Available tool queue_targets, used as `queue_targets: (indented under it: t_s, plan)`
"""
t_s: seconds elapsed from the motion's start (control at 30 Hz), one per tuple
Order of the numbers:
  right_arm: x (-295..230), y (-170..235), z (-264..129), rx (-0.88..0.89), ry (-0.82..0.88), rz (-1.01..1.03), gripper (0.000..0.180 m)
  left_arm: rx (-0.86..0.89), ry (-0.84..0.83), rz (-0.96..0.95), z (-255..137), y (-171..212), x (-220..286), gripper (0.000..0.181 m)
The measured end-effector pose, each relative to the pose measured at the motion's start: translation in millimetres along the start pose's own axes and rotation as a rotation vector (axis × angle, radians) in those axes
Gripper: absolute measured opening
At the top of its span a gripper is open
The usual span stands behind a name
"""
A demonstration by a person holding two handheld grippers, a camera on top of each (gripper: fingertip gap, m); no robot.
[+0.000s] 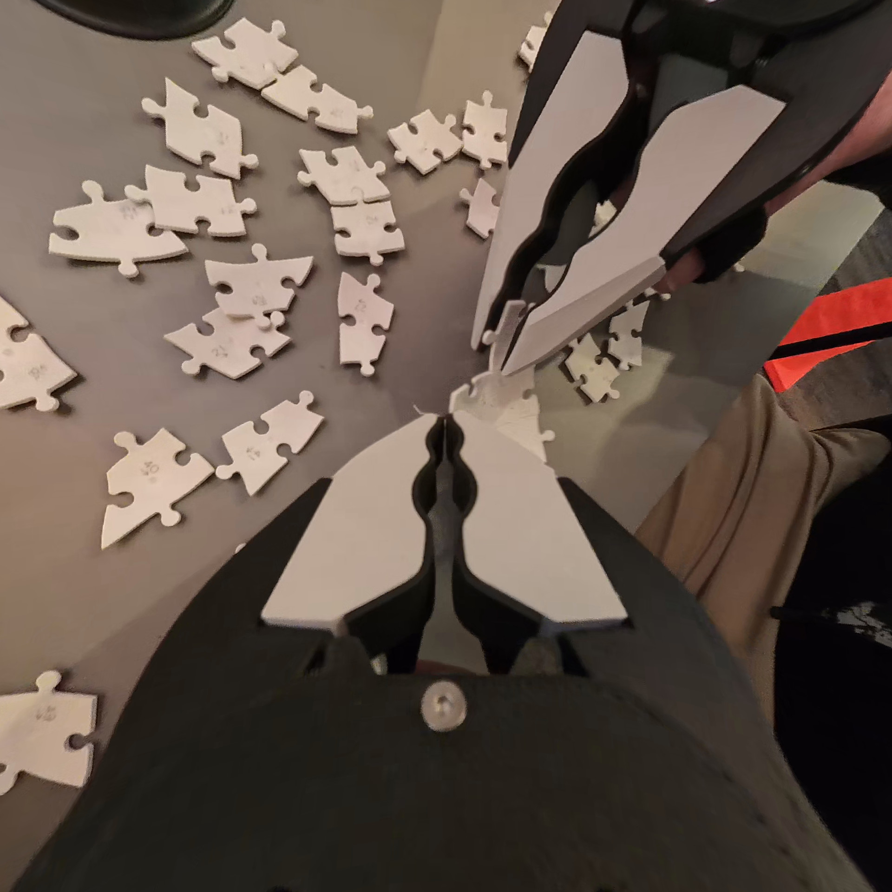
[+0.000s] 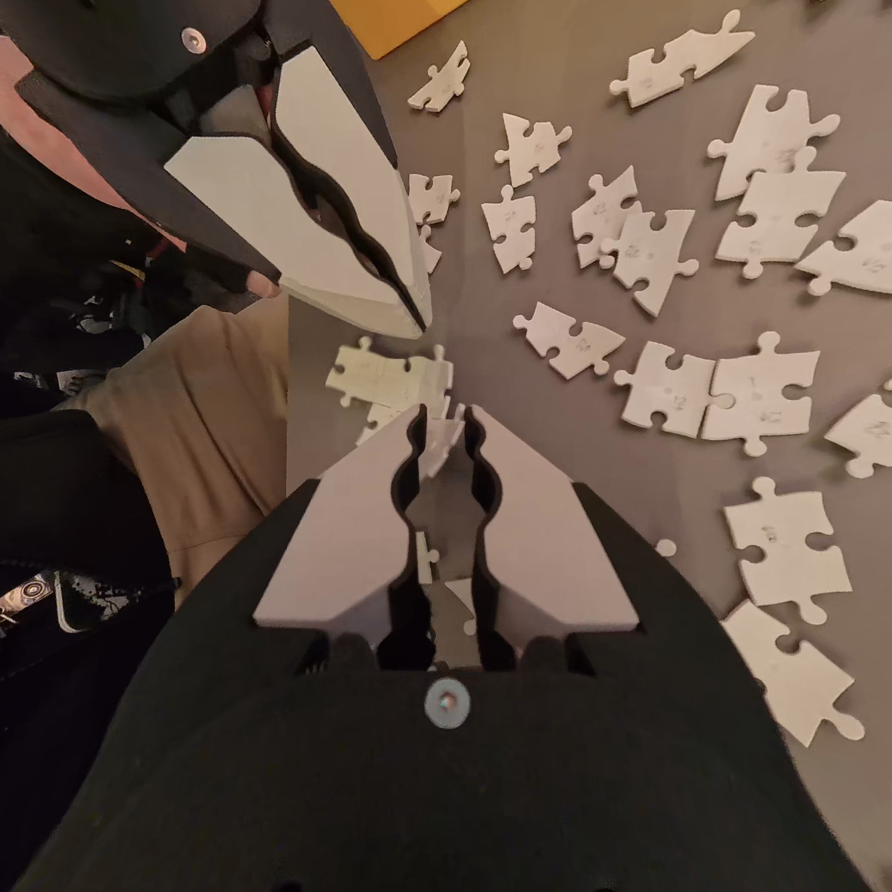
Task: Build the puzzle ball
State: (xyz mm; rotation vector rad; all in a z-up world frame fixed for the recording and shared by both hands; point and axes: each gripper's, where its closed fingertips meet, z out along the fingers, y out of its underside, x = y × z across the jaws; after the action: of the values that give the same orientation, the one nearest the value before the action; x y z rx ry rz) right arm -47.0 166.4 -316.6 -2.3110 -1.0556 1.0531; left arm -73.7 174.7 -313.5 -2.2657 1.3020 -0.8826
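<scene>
Table: grey matt top, its near edge running beside the person's tan trousers.
Room: dim; an orange object shows past the table edge in the left view, a yellow one at the top of the right view.
Loose pieces: white numbered puzzle pieces lie scattered flat over the table, some overlapping, a few joined in pairs.
Assembly: a small curved cluster of joined pieces sits near the table edge, between the two grippers' tips.
Left gripper: angled down toward the table, tips just beside the cluster; jaws pressed together with nothing seen between them.
Right gripper: comes in steeply from above, a gloved hand behind it; jaws narrowed on one white piece standing on edge, its lower end at the cluster. In its own view a slim gap remains at the tips.
</scene>
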Motion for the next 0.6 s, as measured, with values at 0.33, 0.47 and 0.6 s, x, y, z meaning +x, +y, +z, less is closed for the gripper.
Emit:
queue_targets:
  t_s: [0.33,0.47,0.6]
  plan:
    - [5,-1,-28,0.068,0.044,0.022,0.024,0.014,-0.014,-0.033,-2,3,-5,0.006]
    - [7,3,-54,0.102,0.118,0.014,0.027,0.031,-0.055,0.007,-9,1,-4,0.007]
    - [6,16,-74,0.1,0.192,-0.001,0.027,0.028,-0.132,0.097,-14,2,5,0.009]
